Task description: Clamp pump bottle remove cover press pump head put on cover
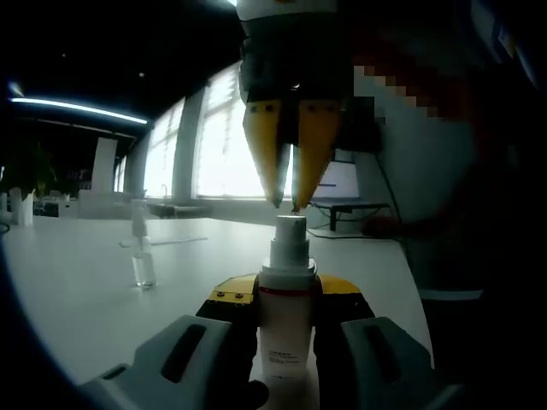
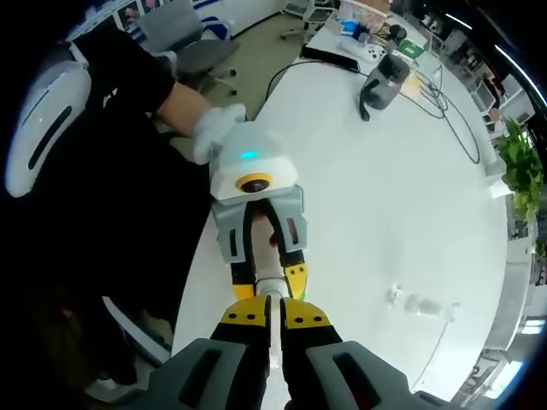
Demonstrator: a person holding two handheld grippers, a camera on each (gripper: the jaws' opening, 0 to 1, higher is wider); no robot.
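White table (image 1: 77, 282), clamped pump bottle (image 1: 286, 316), clear cover (image 1: 143, 260)

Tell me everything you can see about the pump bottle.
The pump bottle is white, plastic-looking, with a red band under its shoulder and small dark print on the front. It stands upright, clamped between the left gripper's jaws. Its cover is off, baring the white pump head, where the right gripper's closed yellow tips meet it from above.

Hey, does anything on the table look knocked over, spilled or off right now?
Nothing stands out. The pump bottle stands upright, clamped between the left gripper's jaws, with the right gripper at its pump head. The clear cover stands upright on the white table, apart from the bottle. No spill shows.
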